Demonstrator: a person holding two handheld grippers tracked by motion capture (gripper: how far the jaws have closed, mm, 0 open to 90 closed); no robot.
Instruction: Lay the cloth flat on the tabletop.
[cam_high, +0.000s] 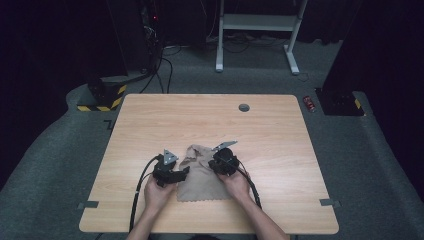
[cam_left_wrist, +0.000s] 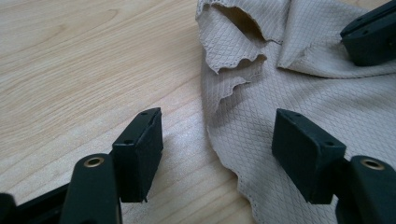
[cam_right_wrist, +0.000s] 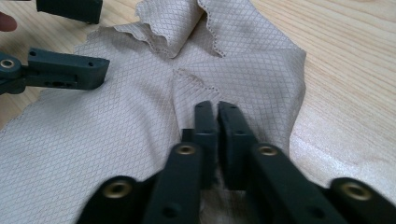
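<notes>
Counter (cam_high: 260, 135) of pale wood carries a beige cloth (cam_high: 200, 175), which lies rumpled near the person's edge, its far end folded over. Left claw (cam_left_wrist: 217, 149) sits at the cloth's left edge with jaws wide, one on bare wood, one over the cloth. Right claw (cam_right_wrist: 218, 135) rests on the cloth's right part, jaws closed together; whether they pinch fabric I cannot tell.

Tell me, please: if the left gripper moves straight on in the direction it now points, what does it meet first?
Probably the beige diamond-textured cloth: the left gripper stands open, one jaw over the light wooden table, the other over the cloth, whose wavy edge lies just ahead. Depth is unclear.
</notes>
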